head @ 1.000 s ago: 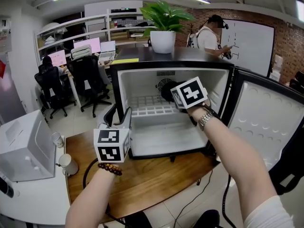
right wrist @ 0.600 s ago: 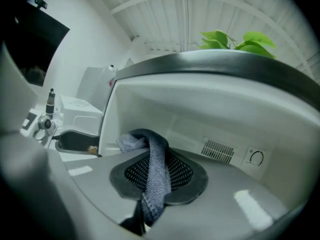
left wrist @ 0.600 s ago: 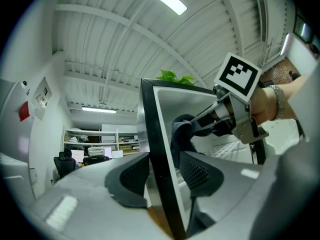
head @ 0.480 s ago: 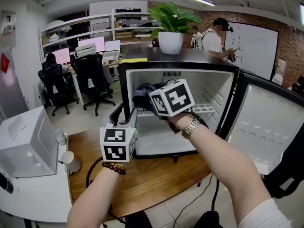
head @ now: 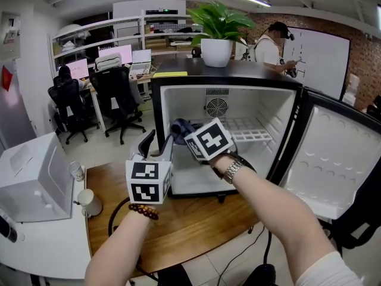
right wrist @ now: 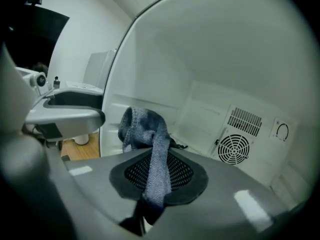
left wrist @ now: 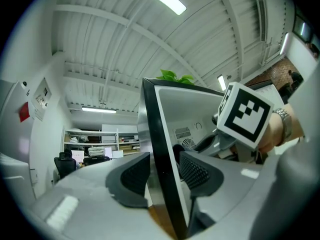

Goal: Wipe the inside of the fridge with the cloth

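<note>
A small black fridge (head: 226, 83) with a white interior stands open on a wooden table (head: 190, 219). My left gripper (head: 156, 143) straddles the fridge's left wall (left wrist: 160, 149) at the front edge, one pad on each side, and holds it. Inside the fridge, near the left wall, my right gripper (head: 187, 137) is shut on a blue-grey cloth (head: 178, 126). In the right gripper view the cloth (right wrist: 145, 129) lies bunched over the lower pad (right wrist: 180, 174), its loose end toward the left inner wall. The right gripper's marker cube (left wrist: 245, 114) shows in the left gripper view.
The fridge door (head: 333, 159) hangs open at the right. A wire shelf (head: 247, 130) and a round fan vent (head: 217, 107) are at the back. A potted plant (head: 217, 31) stands on top. A white box (head: 30, 183) and cups (head: 88, 202) stand at the left.
My right gripper has carried the cloth from the back middle of the fridge leftward and forward, toward the left wall. The left gripper has stayed on the fridge's edge.
</note>
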### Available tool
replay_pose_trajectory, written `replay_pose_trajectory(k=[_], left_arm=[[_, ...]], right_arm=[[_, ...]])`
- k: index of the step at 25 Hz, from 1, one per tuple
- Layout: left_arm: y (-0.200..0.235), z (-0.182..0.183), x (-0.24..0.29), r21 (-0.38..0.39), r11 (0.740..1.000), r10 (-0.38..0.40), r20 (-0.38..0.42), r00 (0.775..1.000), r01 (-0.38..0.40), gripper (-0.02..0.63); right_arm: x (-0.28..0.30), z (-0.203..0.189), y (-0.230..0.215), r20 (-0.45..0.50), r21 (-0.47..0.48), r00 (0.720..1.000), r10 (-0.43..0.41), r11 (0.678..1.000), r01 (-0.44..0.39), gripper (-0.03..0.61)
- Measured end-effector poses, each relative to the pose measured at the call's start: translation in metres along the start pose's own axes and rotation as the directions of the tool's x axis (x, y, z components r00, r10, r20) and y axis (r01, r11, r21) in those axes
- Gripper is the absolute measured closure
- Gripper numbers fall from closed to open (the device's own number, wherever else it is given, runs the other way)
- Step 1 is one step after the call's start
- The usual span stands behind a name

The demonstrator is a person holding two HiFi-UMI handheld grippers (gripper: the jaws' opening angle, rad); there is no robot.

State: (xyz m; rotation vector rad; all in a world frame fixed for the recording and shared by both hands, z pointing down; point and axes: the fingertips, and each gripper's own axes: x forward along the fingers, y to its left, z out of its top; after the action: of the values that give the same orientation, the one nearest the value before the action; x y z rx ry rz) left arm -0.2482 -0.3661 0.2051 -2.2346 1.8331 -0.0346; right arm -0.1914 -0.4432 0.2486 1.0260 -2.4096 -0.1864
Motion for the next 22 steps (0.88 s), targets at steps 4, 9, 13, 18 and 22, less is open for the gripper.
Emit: replay_pose_trajectory(k=[4, 9, 13, 18, 22], left_arm=[[0.0, -0.004, 0.0, 0.001, 1.0, 0.001, -0.009, 1.0, -0.001, 0.419], [0.001, -0.008, -0.001, 0.004, 1.0, 0.004, -0.019, 1.0, -0.004, 0.419], [-0.001, -0.009, -0.002, 0.017, 1.0, 0.001, -0.026, 1.0, -0.001, 0.419], [-0.004, -0.006, -0.006, 0.023, 1.0, 0.001, -0.024, 1.0, -0.001, 0.419], [-0.006, -0.004, -0.01, 0.029, 1.0, 0.002, -0.023, 1.0, -0.002, 0.419]], right_arm=[[-0.006, -0.006, -0.011, -0.003, 0.004, 0.999, -0.032, 0.999, 0.032, 0.531], [-0.014, -0.014, -0.021, -0.009, 0.008, 0.999, -0.047, 0.999, 0.047, 0.531], [-0.024, -0.025, -0.041, -0.036, 0.001, 0.994, -0.106, 0.994, 0.106, 0.531], [-0.037, -0.039, -0.064, -0.057, 0.004, 0.986, -0.155, 0.988, 0.155, 0.531], [-0.047, -0.051, -0.081, -0.061, 0.028, 0.983, -0.174, 0.984, 0.176, 0.531]])
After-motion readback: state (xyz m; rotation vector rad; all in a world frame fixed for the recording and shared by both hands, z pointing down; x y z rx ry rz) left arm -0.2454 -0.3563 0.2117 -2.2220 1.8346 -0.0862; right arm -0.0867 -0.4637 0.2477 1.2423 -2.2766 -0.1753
